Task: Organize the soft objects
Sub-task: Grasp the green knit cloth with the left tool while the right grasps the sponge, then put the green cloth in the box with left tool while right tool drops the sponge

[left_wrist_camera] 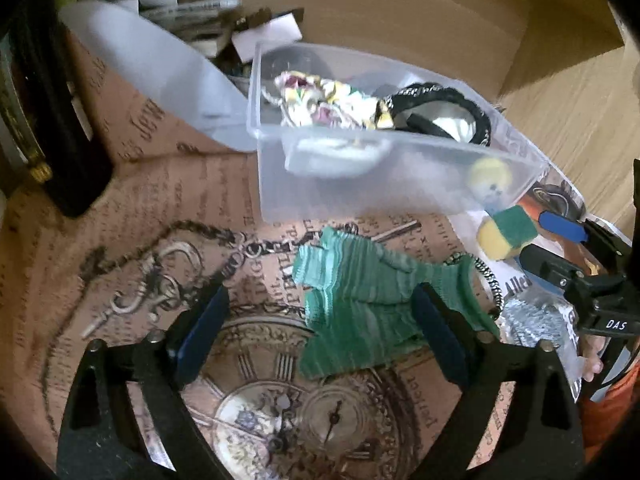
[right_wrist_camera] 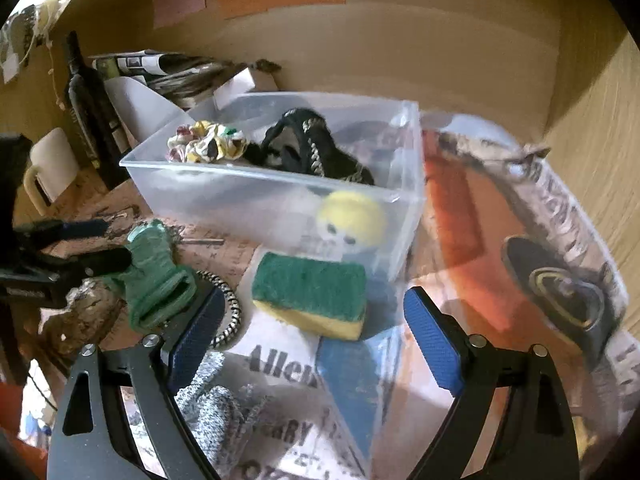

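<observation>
Green knit sock [left_wrist_camera: 360, 304] lies on printed paper in front of the clear bin [left_wrist_camera: 360, 196], w/ left gripper [left_wrist_camera: 320, 320] wide over it, nothing held. Right gripper [right_wrist_camera: 316, 320] wide near sponge [right_wrist_camera: 310, 294]. Approach step; next: lower, pinch.

Clear plastic bin [right_wrist_camera: 280, 200]: frosted wall blurs a yellow-topped toy [right_wrist_camera: 352, 220] inside; a pale item [left_wrist_camera: 340, 152] behind the wall is unidentifiable. Dark bottle [right_wrist_camera: 90, 108], 10 o'clock: label unreadable. Green knit cloth [left_wrist_camera: 360, 304]: lower right part covered by a gripper finger. Printed sheet [right_wrist_camera: 288, 364], 6 o'clock: lettering cut short by a grey knit piece [right_wrist_camera: 212, 412]. Paper clutter [left_wrist_camera: 180, 8], 11 o'clock: smeared, contents indistinct.
</observation>
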`<state>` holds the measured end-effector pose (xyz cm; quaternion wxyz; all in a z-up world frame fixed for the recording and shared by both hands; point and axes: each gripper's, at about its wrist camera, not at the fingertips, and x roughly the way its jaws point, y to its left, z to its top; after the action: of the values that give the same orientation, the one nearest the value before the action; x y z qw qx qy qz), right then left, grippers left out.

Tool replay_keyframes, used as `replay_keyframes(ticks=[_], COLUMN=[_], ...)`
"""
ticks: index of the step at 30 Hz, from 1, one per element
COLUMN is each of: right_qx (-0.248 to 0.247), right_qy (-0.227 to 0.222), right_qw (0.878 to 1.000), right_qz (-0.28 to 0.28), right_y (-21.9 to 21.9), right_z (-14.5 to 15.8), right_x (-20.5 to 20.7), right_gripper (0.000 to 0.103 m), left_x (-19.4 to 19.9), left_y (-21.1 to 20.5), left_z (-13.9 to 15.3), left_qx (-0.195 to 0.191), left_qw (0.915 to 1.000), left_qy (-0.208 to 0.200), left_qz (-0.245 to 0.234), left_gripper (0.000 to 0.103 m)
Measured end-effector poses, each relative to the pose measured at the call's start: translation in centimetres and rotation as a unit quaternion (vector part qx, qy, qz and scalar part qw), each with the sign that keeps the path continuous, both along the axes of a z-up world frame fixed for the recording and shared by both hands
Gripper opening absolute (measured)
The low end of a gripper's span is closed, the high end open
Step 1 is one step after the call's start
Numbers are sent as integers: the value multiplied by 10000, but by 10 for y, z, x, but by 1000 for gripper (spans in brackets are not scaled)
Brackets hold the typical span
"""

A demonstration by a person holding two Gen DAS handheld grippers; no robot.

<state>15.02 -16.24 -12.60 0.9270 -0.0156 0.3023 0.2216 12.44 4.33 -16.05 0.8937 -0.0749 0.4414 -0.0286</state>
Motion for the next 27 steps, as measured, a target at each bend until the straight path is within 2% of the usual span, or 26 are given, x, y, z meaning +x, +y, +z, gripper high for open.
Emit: replay_keyframes(ticks=[2, 4, 5, 7, 8, 12, 16, 22, 27], right_qx=[-86, -105, -103, -108, -82, 7, 32, 125, 250], right_qy=[63, 120, 174, 229, 215, 103, -74, -449, -812], right_qw=[9999, 9999, 9997, 9996, 9997, 9999, 10000, 9989, 9963], right_qz=[8, 64, 107, 109, 105, 68, 10, -60, -104], right_y=[4, 7, 8, 10, 10, 5, 0, -7, -12], right_z=[-2, -4, -5, -8, -9, -6, 0, 20, 39], right_x=[4, 6, 8, 10, 10, 5, -1, -14, -26], right_gripper=[89, 77, 69, 60, 60, 58, 58, 58, 58], left_x=[2, 1, 2, -1, -2, -7, -11, -20, -27], left_y=[-1, -3, -4, -9, -11, -17, -16, -6, -5], left_z=[-2, -2, -2, 0, 0, 4, 13, 41, 72], left_qx=[-65, -68, -75, -101, -121, -30, 24, -48, 38], left_qw=[9999, 9999, 9998, 9994, 9991, 9990, 9990, 9976, 9941], left_qy=[46, 0, 7, 10, -1, -93, -227, -610, -1056], left_qz=[-66, -127, -173, -345, -416, -447, -389, -312, -227], left_gripper=[79, 74, 68, 55, 48, 40, 25, 18, 18])
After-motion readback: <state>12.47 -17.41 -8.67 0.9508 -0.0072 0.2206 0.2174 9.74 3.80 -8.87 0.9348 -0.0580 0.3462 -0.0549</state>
